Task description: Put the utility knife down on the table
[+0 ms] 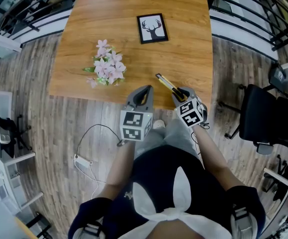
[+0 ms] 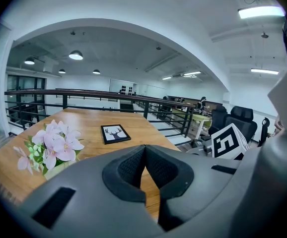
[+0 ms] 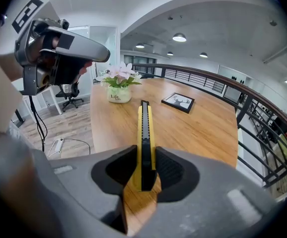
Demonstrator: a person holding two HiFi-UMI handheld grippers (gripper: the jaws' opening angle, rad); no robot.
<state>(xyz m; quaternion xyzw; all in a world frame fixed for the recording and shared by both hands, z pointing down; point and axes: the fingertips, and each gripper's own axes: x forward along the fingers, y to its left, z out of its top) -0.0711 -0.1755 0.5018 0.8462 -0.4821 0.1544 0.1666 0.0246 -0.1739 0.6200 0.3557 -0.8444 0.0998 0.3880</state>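
Knife [image 1: 166,85] pinched in right gripper [image 1: 180,94], aimed 11 o'clock over table [image 1: 184,44] edge, left gripper [image 1: 144,91] pressed together empty; probably just needs lowering flat, then letting go.

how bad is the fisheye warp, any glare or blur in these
Head view: table edges bow outward, picture sharp. Left gripper view: dark corners, ceiling lamp blown out top right. Right gripper view: railing bends strongly, utility knife crisp.
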